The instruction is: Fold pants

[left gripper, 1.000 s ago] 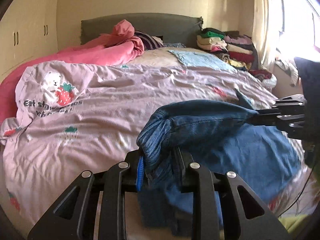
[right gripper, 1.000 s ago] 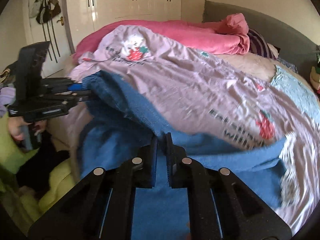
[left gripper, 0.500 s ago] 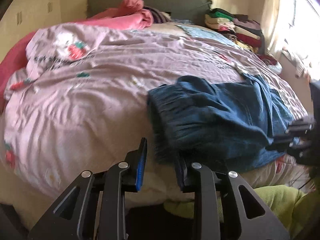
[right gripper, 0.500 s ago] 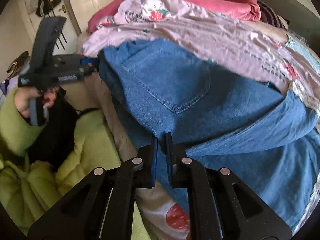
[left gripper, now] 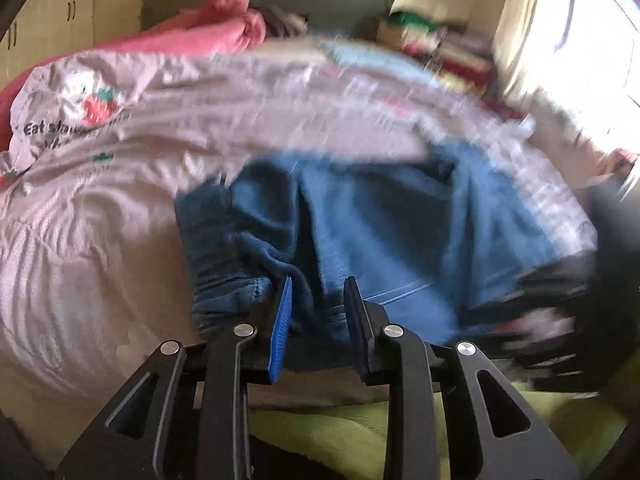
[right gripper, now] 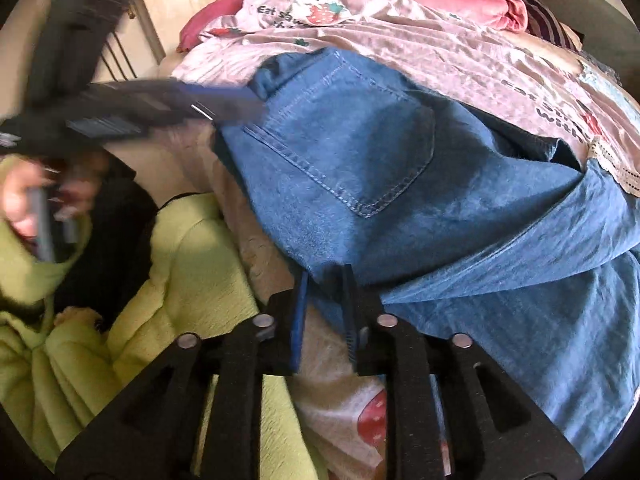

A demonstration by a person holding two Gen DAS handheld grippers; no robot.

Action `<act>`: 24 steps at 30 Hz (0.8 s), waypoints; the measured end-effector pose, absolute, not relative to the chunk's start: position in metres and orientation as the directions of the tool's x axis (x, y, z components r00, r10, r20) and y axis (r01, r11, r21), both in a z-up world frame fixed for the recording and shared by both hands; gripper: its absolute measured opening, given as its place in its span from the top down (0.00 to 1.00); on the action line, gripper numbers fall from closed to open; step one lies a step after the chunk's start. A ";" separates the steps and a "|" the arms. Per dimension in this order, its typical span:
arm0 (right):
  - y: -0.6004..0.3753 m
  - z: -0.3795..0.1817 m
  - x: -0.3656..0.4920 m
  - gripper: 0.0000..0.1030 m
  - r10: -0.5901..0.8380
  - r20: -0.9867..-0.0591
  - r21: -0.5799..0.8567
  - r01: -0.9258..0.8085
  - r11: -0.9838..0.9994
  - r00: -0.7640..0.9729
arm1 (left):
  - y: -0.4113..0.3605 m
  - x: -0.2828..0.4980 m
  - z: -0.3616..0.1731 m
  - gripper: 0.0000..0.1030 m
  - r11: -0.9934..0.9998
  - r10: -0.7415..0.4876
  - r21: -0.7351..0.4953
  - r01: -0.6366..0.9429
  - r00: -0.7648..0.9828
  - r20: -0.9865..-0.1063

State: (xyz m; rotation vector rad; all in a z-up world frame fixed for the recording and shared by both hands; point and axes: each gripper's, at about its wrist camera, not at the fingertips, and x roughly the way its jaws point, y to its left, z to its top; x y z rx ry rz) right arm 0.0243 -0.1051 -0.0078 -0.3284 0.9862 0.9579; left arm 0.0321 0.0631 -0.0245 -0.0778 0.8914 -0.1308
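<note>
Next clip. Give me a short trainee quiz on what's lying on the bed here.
1. True or false: the blue denim pants hang in the air, clear of the bed.
2. What is printed on the pale pink quilt? A: strawberries and lettering. B: blue stripes. C: nothing.
3. Fill in: the stitched patch facing up on the pants in the right wrist view is a back ____.

Key: 1 false, they lie on the quilt; 2 A; 3 pocket.

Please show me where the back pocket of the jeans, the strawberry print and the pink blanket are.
back pocket (right gripper: 352, 136): right wrist view, middle of the stitched patch.
strawberry print (left gripper: 100, 105): left wrist view, red fruit on the duvet.
pink blanket (left gripper: 208, 36): left wrist view, bunched fold near the headboard.
</note>
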 end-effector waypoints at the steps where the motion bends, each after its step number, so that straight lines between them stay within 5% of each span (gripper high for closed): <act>1: -0.109 -0.002 0.023 0.86 0.548 -0.811 0.176 -0.806 0.565 0.207 | 0.066 0.034 -0.030 0.75 0.987 -0.158 -0.142 0.074 0.609 -0.778; 6: -0.119 0.015 0.034 0.74 0.590 -0.752 0.185 -0.766 0.616 0.293 | 0.072 0.032 -0.039 0.75 0.979 -0.196 -0.186 0.080 0.603 -0.773; 11: -0.102 -0.023 0.054 0.69 0.478 -0.844 0.188 -0.700 0.689 0.244 | 0.076 0.030 -0.042 0.75 0.976 -0.212 -0.202 0.086 0.609 -0.765; 17: -0.111 -0.020 0.053 0.65 0.514 -0.823 0.229 -0.687 0.689 0.241 | 0.075 0.032 -0.041 0.74 0.975 -0.217 -0.199 0.098 0.609 -0.763; 24: -0.147 0.020 0.063 0.48 0.541 -0.762 0.239 -0.623 0.745 0.356 | 0.062 0.017 -0.011 0.42 0.972 -0.236 -0.188 0.144 0.654 -0.719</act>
